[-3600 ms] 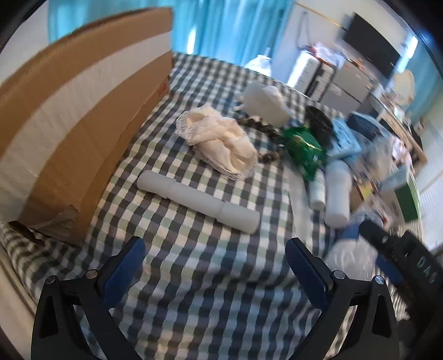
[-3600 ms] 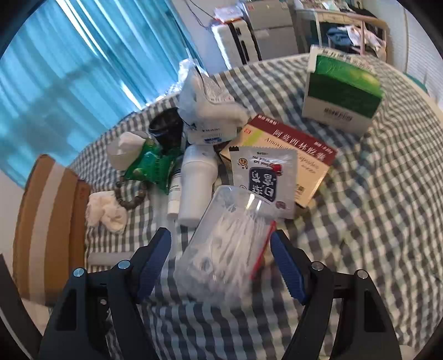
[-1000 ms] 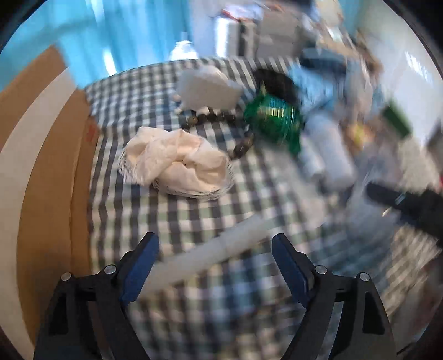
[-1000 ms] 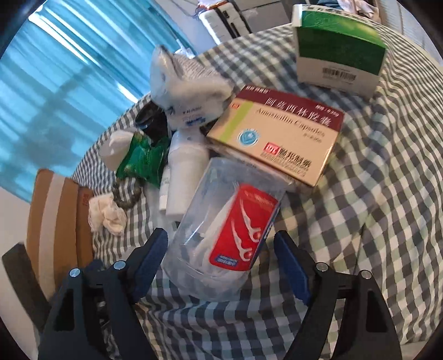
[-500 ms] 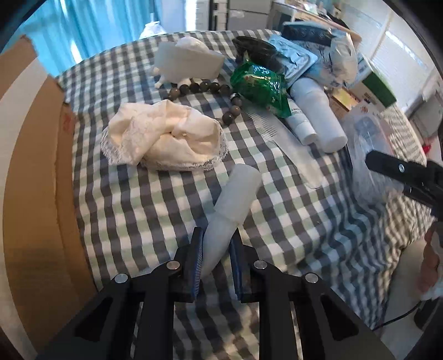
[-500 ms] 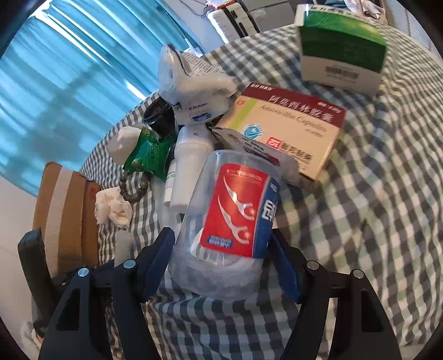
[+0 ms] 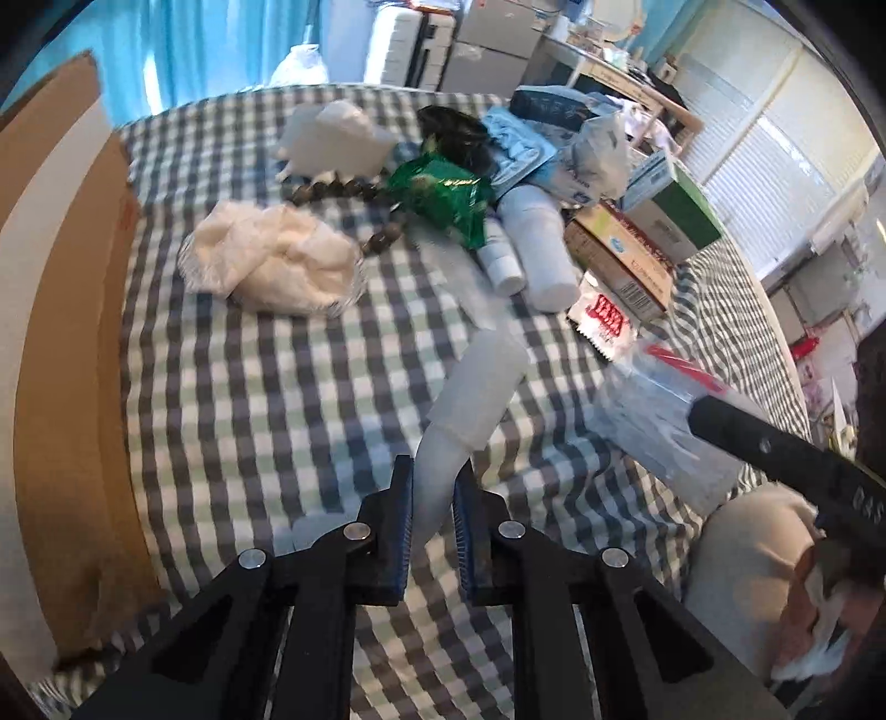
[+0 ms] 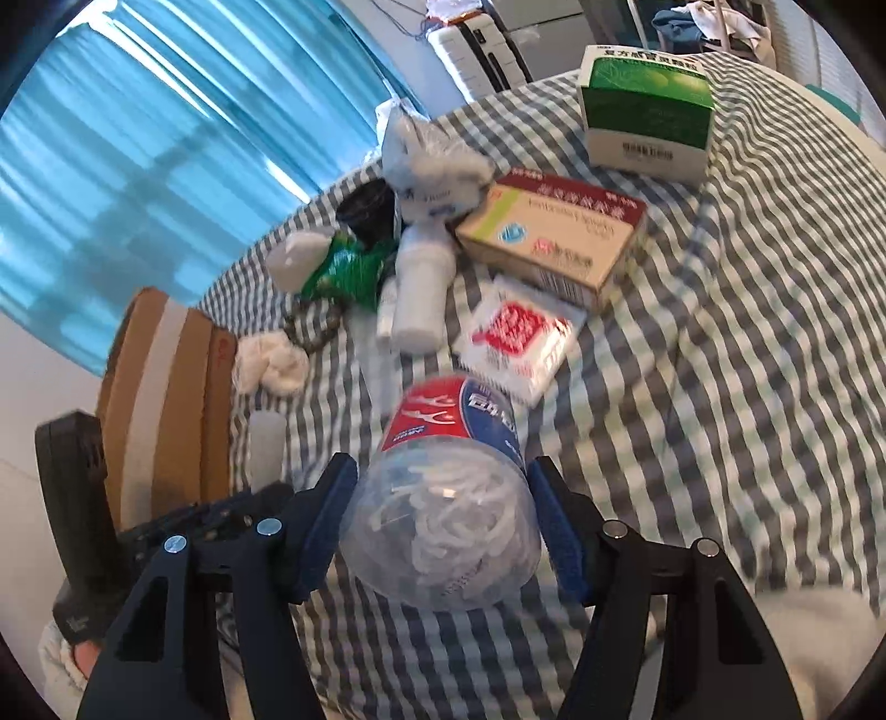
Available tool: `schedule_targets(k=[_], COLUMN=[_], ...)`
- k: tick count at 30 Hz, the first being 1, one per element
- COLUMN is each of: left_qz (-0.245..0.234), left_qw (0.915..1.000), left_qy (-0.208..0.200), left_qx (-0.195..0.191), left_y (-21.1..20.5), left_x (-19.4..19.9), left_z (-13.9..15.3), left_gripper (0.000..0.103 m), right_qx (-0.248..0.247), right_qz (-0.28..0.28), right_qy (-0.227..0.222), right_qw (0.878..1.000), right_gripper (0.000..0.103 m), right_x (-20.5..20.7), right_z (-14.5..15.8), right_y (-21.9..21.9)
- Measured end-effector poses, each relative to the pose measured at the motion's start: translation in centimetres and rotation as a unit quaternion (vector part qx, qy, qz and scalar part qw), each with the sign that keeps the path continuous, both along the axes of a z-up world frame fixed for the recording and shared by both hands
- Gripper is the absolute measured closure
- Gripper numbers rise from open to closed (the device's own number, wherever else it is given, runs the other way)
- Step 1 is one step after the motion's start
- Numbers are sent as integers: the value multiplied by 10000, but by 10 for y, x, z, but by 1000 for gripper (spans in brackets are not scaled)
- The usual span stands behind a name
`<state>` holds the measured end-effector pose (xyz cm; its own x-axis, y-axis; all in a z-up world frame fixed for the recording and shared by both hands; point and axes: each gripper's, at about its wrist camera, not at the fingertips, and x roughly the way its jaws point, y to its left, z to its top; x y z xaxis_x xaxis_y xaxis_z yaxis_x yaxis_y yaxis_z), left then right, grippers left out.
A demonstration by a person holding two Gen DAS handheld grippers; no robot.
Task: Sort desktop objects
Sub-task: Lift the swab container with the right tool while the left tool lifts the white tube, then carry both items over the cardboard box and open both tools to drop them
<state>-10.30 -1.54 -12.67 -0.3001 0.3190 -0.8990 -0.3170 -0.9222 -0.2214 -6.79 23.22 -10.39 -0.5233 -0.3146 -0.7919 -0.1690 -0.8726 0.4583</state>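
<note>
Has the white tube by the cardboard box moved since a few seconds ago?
Yes. The white tube has swung from lying crosswise below the cream cloth to pointing away, pinched by the left gripper.

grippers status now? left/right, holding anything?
Left gripper: shut on the narrow end of the white plastic tube.
Right gripper: jaws closing on the clear floss-pick jar, pads against its sides.

Curtains: blue curtains (image 8: 138, 144) are hanging behind the desk, letting daylight through.
Suitcase: a white suitcase (image 8: 476, 50) is standing near the curtains.
Window blinds: white window blinds (image 7: 775, 160) are covering the window at the right.
Cabinets: grey cabinets (image 7: 487, 50) are standing by the far wall.
</note>
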Motion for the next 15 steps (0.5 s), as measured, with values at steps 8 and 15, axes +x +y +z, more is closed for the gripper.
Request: schedule_targets(k=[8,15], left_qz=[168,318], left_qw=[9983,9912], left_qy=[260,816], left_qx=[496,998], left_y=[0,-19], left_x=[21,27], left_z=[30,92], left_gripper=[92,92], right_qx=[-169,-948], right_qz=[-92,-38], right_qy=[147,456], right_qw=[9997,9944], right_gripper=[40,40], right_x=[28,40], right_z=[27,69], right_y=[-7,-21])
